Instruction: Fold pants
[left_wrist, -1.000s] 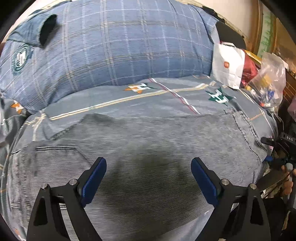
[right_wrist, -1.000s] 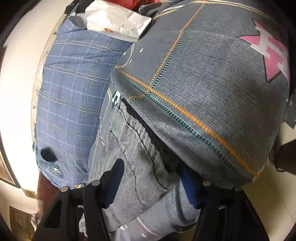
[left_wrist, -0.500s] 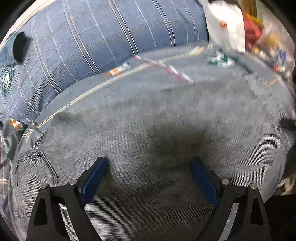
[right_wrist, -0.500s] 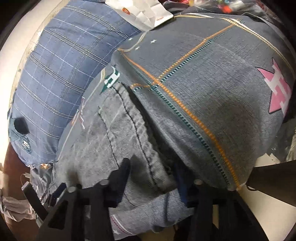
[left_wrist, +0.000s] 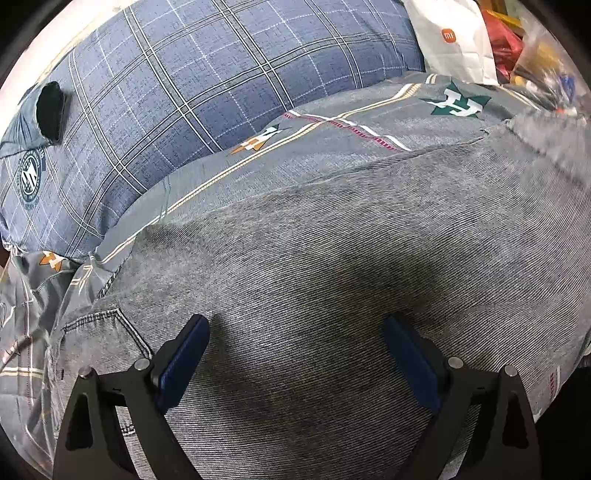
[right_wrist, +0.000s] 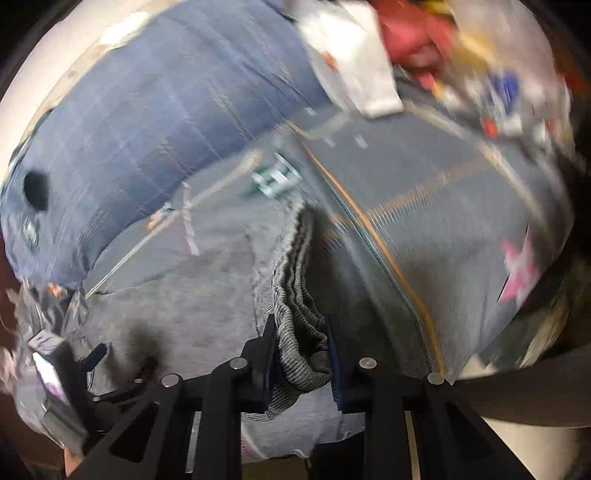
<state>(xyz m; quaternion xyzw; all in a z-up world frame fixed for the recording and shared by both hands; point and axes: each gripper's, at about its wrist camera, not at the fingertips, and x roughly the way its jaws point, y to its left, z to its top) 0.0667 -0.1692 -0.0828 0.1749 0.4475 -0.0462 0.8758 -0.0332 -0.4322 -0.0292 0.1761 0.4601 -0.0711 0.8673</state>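
Grey denim pants (left_wrist: 332, 277) lie spread on a grey patterned bed sheet (left_wrist: 332, 122). A back pocket seam shows at the lower left. My left gripper (left_wrist: 295, 354) is open, its blue pads low over the flat pants fabric. In the blurred right wrist view, my right gripper (right_wrist: 301, 354) is shut on a bunched edge of the pants (right_wrist: 295, 295), with stacked folds of cloth squeezed between the jaws. The left gripper (right_wrist: 92, 362) shows at that view's lower left, over the pants.
A blue plaid pillow (left_wrist: 184, 92) lies behind the pants. A white bag (left_wrist: 450, 40) and plastic bags with clutter (left_wrist: 535, 55) sit at the back right. The bed's edge drops off at the right (right_wrist: 498, 369).
My right gripper has closed on the pants' bunched edge and swung, blurring its view. My left gripper stays open and has shifted slightly over the fabric.
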